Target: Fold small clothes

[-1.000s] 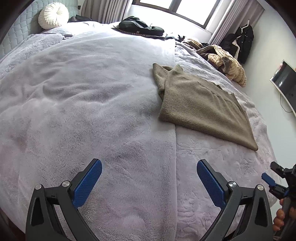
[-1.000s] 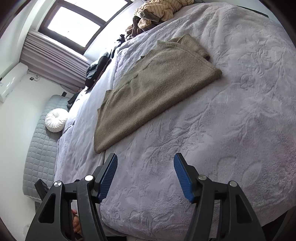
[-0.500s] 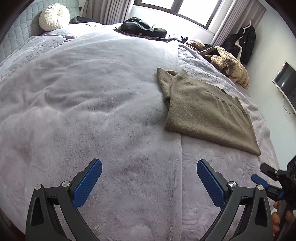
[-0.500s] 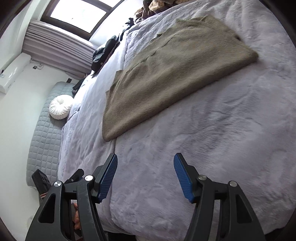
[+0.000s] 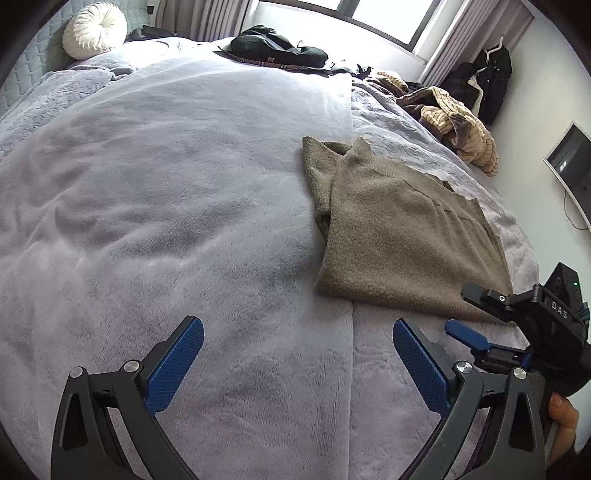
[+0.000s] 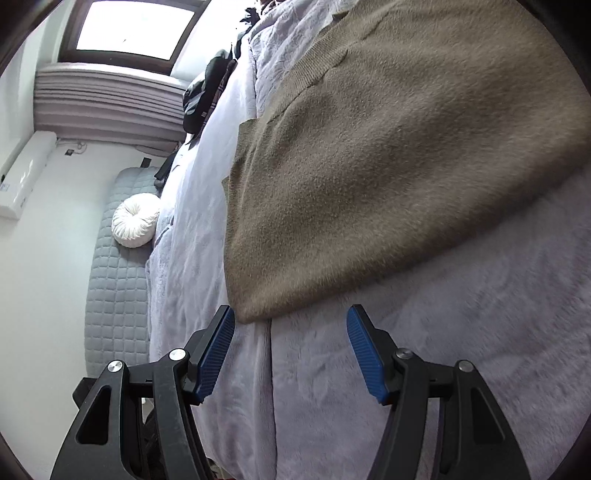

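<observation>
Change: Across the last second, we bring the right gripper [image 6: 290, 347] from well short of the olive-brown knitted jumper [image 5: 402, 236] to just beside its near hem; the garment now fills most of the right wrist view. The left gripper [image 5: 295, 365] also advances, but less.

Meaning: We judge that the approach phase is ending; the next step is a pinch at the near corner to start a further fold. The jumper already lies folded in part, with a sleeve tucked at its 9 o'clock edge.

Right tongs: Wide open, holding nothing; the left pad sits just beside the hem corner at 12 o'clock.

Left tongs: Wide open, empty, well apart from the jumper, which lies at 1 o'clock.

Surface: A pale lilac plush blanket [image 5: 177, 192] covers the bed, soft and rumpled, with an overlap seam running toward 12 o'clock.

Room: A white round pleated cushion [image 5: 94, 29] at 10 o'clock, a black garment pile [image 5: 277, 48] at 12 o'clock, a striped tan garment heap [image 5: 458, 125] at 2 o'clock, and a bright window [image 6: 135, 27] behind.
</observation>
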A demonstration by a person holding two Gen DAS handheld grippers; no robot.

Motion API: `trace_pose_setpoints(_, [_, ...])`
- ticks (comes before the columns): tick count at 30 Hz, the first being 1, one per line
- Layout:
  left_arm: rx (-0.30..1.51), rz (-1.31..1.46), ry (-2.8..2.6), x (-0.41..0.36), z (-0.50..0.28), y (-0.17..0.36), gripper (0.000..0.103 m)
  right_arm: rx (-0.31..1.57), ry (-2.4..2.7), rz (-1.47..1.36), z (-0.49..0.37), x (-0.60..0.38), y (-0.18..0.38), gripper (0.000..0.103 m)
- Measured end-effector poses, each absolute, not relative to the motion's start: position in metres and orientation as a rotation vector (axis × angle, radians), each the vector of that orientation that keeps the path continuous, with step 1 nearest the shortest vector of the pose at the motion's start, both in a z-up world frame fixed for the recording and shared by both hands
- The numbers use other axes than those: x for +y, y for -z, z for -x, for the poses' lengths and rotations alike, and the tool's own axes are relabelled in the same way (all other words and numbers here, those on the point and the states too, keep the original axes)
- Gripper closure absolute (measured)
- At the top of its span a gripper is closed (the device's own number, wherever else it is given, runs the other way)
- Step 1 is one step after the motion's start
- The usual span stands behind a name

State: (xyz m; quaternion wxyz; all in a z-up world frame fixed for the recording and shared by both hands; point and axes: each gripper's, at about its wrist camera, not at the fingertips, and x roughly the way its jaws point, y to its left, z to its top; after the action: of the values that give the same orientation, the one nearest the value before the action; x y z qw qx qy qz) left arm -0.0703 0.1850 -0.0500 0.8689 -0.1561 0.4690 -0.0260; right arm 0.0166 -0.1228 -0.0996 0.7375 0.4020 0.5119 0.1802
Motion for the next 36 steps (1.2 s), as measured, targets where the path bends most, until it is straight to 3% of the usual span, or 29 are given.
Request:
trace_pose_setpoints(14, [0.999,0.312,0.061,0.175,0.034,0.056,0.0,1.162,-0.412,-0.938,-0.053,-0.096,0.125,0.035])
trace_pose_setpoints(22, [0.967,0.393,0.207,0.189,0.019,0.054,0.0,1.064,-0.435,-1.048,-0.058,-0.102,0.126,0.034])
trace_pose_setpoints(23, [0.976,0.415,0.237,0.19,0.014,0.056,0.0,1.064,-0.434,-1.076,-0.061,-0.102,0.129,0.037])
trace_pose_setpoints(25, [1.001,0.482,0.31,0.193,0.005,0.062,0.0,1.071,-0.433,-1.095,-0.062,-0.104,0.133,0.069])
trace_pose_setpoints(26, [1.008,0.506,0.325,0.194,0.002,0.064,0.0,1.088,-0.424,-1.08,-0.064,-0.105,0.134,0.095])
trace_pose_setpoints(36, [1.046,0.75,0.55,0.177,-0.062,0.087,0.0,0.939,-0.561,-0.882,-0.073,-0.113,0.056,0.095])
